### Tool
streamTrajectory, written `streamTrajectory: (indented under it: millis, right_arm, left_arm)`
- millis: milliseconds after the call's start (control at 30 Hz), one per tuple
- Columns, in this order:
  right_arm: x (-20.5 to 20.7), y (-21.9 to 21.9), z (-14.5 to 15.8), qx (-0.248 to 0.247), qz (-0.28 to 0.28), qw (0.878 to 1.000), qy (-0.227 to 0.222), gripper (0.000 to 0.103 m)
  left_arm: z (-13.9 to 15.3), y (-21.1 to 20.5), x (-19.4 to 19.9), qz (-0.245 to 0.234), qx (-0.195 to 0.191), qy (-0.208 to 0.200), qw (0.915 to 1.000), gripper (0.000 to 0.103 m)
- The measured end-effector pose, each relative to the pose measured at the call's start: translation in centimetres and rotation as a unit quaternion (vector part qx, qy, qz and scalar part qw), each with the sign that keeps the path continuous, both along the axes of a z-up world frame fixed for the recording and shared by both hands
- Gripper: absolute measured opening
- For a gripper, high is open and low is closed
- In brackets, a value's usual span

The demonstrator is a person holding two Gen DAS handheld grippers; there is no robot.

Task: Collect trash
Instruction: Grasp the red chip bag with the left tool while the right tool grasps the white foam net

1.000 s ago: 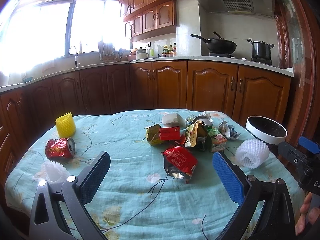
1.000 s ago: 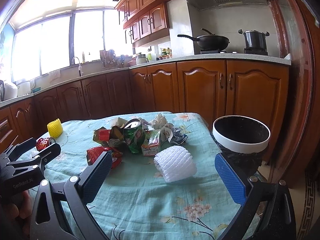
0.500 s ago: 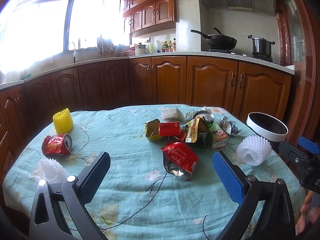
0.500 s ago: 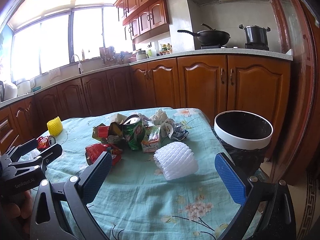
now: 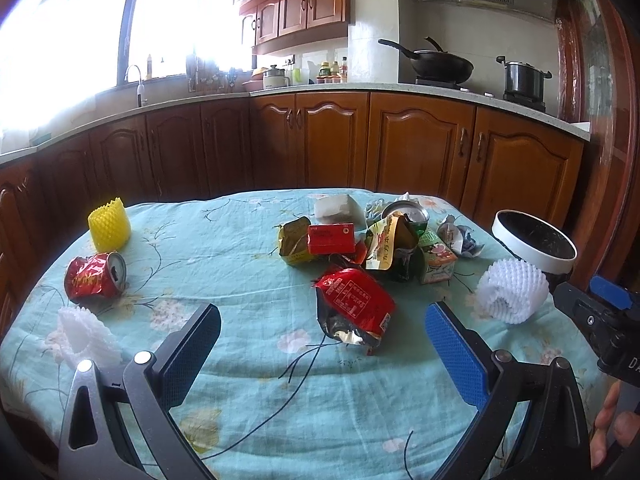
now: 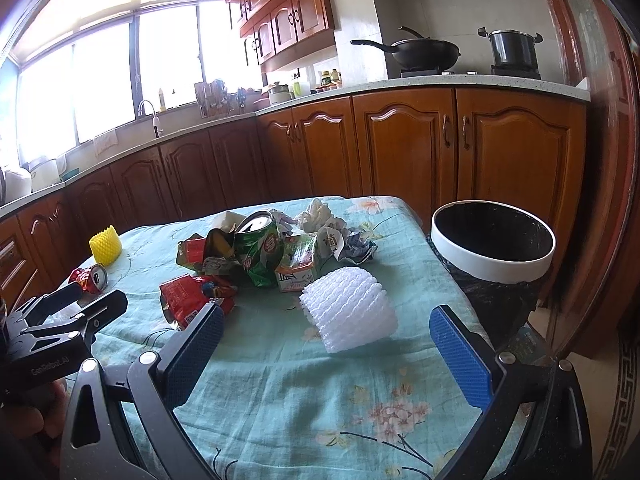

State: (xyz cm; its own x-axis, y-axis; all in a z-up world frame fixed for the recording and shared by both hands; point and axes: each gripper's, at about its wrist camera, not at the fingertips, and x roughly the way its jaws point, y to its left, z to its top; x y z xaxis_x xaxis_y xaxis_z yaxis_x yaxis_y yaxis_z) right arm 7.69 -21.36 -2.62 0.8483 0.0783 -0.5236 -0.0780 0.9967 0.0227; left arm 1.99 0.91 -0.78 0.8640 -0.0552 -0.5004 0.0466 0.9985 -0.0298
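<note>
1. Your right gripper (image 6: 326,354) hangs over the near table edge, blue-padded jaws spread wide, nothing between them. Your left gripper (image 5: 320,350) is the same: jaws wide apart and empty.
2. Dead ahead of your right tongs lies the white foam fruit net (image 6: 349,311), on its side on the tablecloth (image 6: 288,392), ribbed, soft and springy-looking, its hollow axis running roughly across your jaws. Your right hand is clearly the nearer one to it, so I'd take it first.
3. Ahead of your left tongs lies the red foil snack bag (image 5: 352,306), crinkled, torn silver end towards you, long axis running away and a little left.
4. Beside the table's right edge stands the bin (image 6: 494,240), white rim, black liner, open mouth; it's just right of the foam net, so that's a short carry.
5. Further in, the main heap: a dented green can (image 6: 260,250), a juice carton (image 6: 298,266) and crumpled paper (image 6: 346,242), all touching.
6. Far left, well apart: a crushed red can (image 5: 96,276) on its side, a yellow foam net (image 5: 109,229) upright, and another white net (image 5: 82,336).
</note>
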Motion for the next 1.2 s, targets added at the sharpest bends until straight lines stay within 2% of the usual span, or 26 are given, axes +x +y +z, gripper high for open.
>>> streamTrajectory:
  millis: [167,300,400,433,467,533,567,600,633,700,767,900,1200]
  right_arm:
    - [1.5,-0.5,-0.4,0.006,0.0,1.0,0.03,0.102]
    - [3.6,-1.8,-1.4,0.024,-0.006,0.997,0.068,0.098]
    - [5.4,-2.7,-2.7,0.045,-0.009,0.994,0.104,0.086]
    - [5.8,-2.9,-3.1,0.052,-0.009,0.992,0.115,0.077]
    - [6.1,-3.1,-3.6,0.058,-0.006,0.991,0.123,0.068]
    - [6.4,-3.3,-4.3,0.074,-0.002,0.988,0.138,0.06]
    - [6.4,-3.4,-4.4,0.083,0.0,0.986,0.143,0.055]
    - [6.4,-3.5,-4.6,0.088,0.003,0.986,0.143,0.052]
    - [6.2,-3.5,-4.6,0.097,0.007,0.985,0.144,0.049]
    - [5.9,-3.7,-4.4,0.113,0.016,0.983,0.141,0.044]
    - [5.5,-3.7,-3.9,0.119,0.022,0.983,0.135,0.04]
    - [4.6,-3.6,-2.8,0.114,0.035,0.985,0.122,0.037]
    - [3.2,-4.8,-1.6,0.105,0.029,0.988,0.112,0.037]
  left_arm:
    - [-0.3,0.3,1.8,-0.008,-0.016,0.029,0.9994,0.102]
    - [-1.2,0.9,5.0,-0.01,-0.035,0.063,0.9973,0.096]
    - [-2.1,1.2,7.1,-0.013,-0.046,0.092,0.9945,0.086]
    - [-2.3,1.3,7.6,-0.015,-0.053,0.101,0.9933,0.083]
    - [-2.6,1.4,8.1,-0.018,-0.059,0.11,0.992,0.075]
    - [-3.1,1.5,8.9,-0.026,-0.069,0.124,0.9895,0.066]
    - [-3.3,1.6,9.1,-0.03,-0.073,0.13,0.9884,0.057]
    - [-3.5,1.6,9.8,-0.038,-0.078,0.136,0.9869,0.042]
    - [-3.7,1.5,10.2,-0.045,-0.083,0.139,0.9858,0.037]
    - [-3.8,1.4,10.1,-0.053,-0.084,0.138,0.9854,0.018]
    - [-3.5,1.3,9.7,-0.069,-0.09,0.135,0.9844,0.01]
    - [-2.7,1.0,8.3,-0.091,-0.091,0.118,0.9846,0.006]
    - [0.1,-1.5,5.5,-0.155,-0.095,0.093,0.9791,0.005]
